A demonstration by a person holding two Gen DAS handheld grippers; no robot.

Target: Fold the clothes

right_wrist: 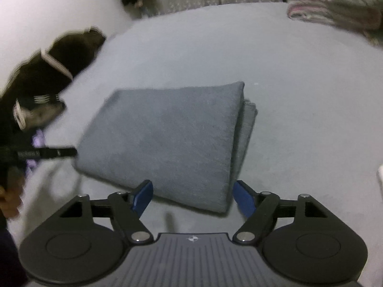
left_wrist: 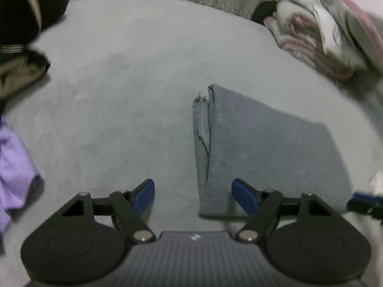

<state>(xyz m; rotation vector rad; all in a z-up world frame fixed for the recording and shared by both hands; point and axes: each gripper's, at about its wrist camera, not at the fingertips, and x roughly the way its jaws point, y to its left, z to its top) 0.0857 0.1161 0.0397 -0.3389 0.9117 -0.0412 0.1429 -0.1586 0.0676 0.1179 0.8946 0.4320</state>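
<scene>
Grey bedsheet spreads under the folded grey cloth lying ahead of both my grippers — left gripper and right gripper wide apart, empty — so I judge a low, even pinch at its near edge best.

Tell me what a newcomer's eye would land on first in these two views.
First, the folded grey cloth lying on the pale grey bed surface, just ahead of both open grippers, left gripper and right gripper. Next, the dark brown garment pile at the far left edge and the purple garment nearer on the left.
</scene>
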